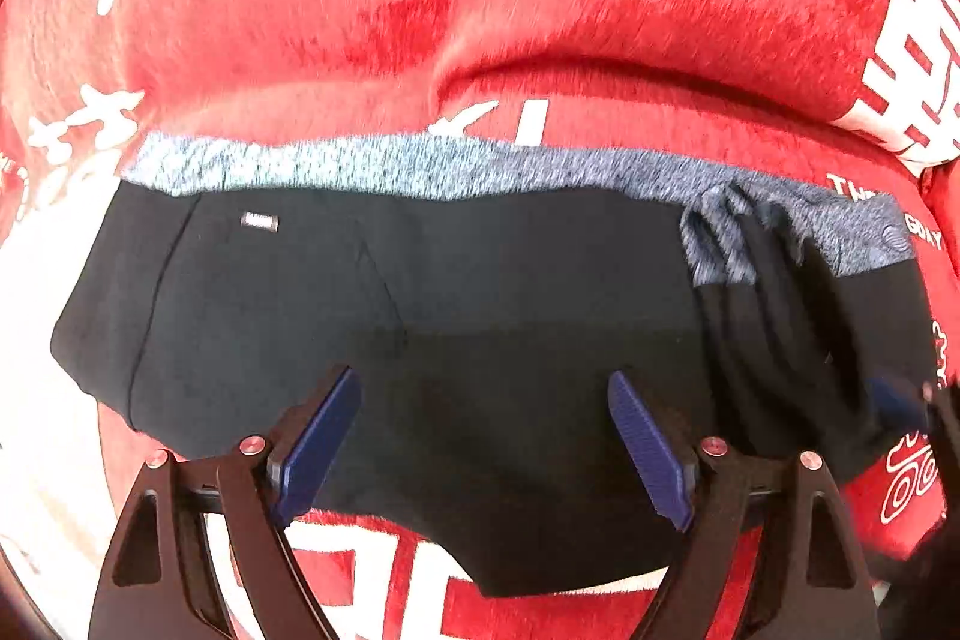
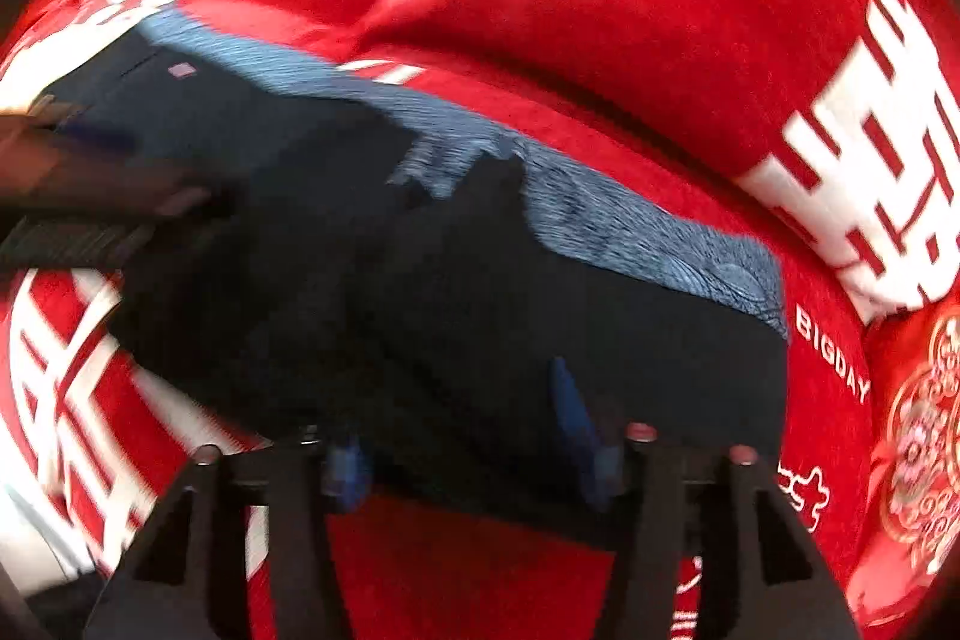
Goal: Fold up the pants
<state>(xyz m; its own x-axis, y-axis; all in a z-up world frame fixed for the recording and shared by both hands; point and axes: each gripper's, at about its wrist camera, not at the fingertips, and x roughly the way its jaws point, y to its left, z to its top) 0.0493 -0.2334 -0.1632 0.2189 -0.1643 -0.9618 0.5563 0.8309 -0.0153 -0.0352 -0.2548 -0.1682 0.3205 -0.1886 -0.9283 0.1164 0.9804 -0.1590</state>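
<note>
Both claws stand with their jaws wide apart and hold nothing. On the left gripper (image 1: 485,400) the black arms are angular, with round silver pins, and the blue pads (image 1: 645,451) carry fine ribs. It hovers over the near part of the pants (image 1: 420,316); I cannot tell if the pads touch the cloth. The right gripper (image 2: 462,424) is blurred, yet the gap between its blue pads is plainly broad, and it hangs above the right half of the pants (image 2: 480,292).

These pants are of smooth dark, almost black fabric, folded to a wide compact shape. Their waistband (image 1: 384,163) is a speckled grey-blue knit and runs along the far side. Near the right end the cloth bunches into soft wrinkles. A small pale label (image 1: 259,222) sits at the far left.

Under them lies a fluffy red blanket (image 1: 300,10) with big white characters; a thick ridge crosses it just behind the waistband.
</note>
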